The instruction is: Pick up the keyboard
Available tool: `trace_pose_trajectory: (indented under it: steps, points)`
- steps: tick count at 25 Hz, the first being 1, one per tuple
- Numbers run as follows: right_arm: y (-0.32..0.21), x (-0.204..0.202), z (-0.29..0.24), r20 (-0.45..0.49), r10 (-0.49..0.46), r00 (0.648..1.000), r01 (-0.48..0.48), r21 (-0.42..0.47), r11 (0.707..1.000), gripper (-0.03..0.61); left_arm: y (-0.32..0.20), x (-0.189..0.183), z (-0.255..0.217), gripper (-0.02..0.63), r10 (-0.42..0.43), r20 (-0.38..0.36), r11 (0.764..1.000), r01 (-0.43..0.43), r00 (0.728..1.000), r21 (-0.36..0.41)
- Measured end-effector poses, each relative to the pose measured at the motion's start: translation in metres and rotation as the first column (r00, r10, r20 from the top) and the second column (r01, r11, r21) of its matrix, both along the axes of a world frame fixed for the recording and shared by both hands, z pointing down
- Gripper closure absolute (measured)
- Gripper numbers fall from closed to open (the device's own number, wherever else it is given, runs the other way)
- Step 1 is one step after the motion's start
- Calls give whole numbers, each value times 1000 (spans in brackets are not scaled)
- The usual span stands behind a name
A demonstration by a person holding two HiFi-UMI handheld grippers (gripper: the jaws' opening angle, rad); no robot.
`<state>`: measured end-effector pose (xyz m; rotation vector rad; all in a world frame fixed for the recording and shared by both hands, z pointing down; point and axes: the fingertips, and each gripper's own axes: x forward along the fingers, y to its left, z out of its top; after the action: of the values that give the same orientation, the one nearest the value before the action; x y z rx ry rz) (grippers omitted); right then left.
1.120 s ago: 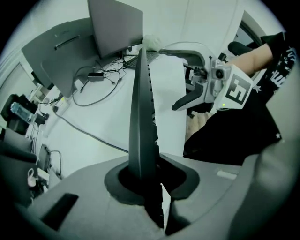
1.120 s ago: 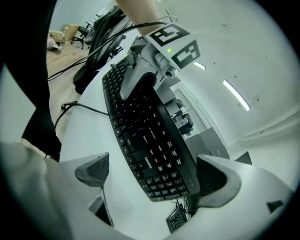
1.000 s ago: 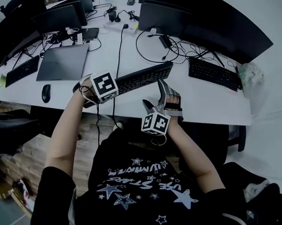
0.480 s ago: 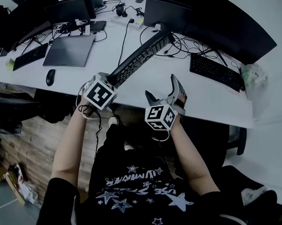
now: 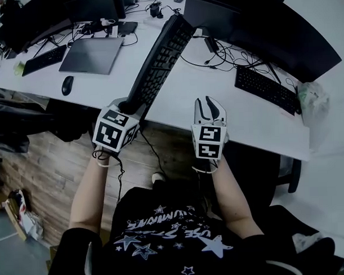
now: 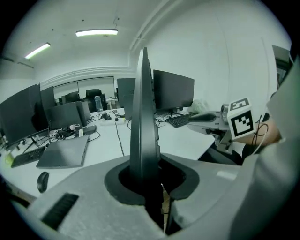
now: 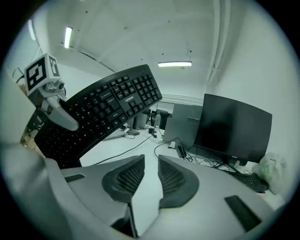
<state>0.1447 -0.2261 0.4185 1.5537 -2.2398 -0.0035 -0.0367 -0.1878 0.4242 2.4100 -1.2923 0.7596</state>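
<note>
From the head view, the left gripper [image 5: 130, 105] holds the near end of the keyboard [image 5: 158, 64], which slants up off the desk [image 5: 256, 122]. The left gripper view shows its jaws clamped on the keyboard's edge. In the right gripper view, the right gripper [image 7: 149, 180] is closing its jaws on nothing

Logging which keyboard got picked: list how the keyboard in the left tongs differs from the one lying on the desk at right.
The held keyboard is off the desk, one end clamped in the left tongs; the right keyboard lies flat on the desk, untouched. The held keyboard is tilted steeply, its far end raised; the right keyboard is level. Both are black.
</note>
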Motion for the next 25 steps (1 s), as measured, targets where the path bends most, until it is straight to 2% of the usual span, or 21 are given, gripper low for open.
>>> trace_pose_trajectory:
  steps: [2,3,7,16,25]
  points:
    - [5,-3,8,3,0,1000,1,-19,1000,563,13,-7,5,532,-29,-28,1000,29,999,-7]
    - [8,-6,12,4,-10,1000,10,-32,999,569,21,-10,7,532,-41,-39,999,41,998,-12]
    - [22,-21,20,10,-35,999,36,-67,997,571,52,-23,15,532,-68,-68,997,66,995,-31]
    - [89,-57,11,-10,-84,996,84,-40,996,571,150,-54,33,532,-174,-157,984,166,972,-64]
    - [170,-73,6,-21,-133,991,132,-33,991,571,243,-77,29,532,-230,-181,973,226,956,-44]
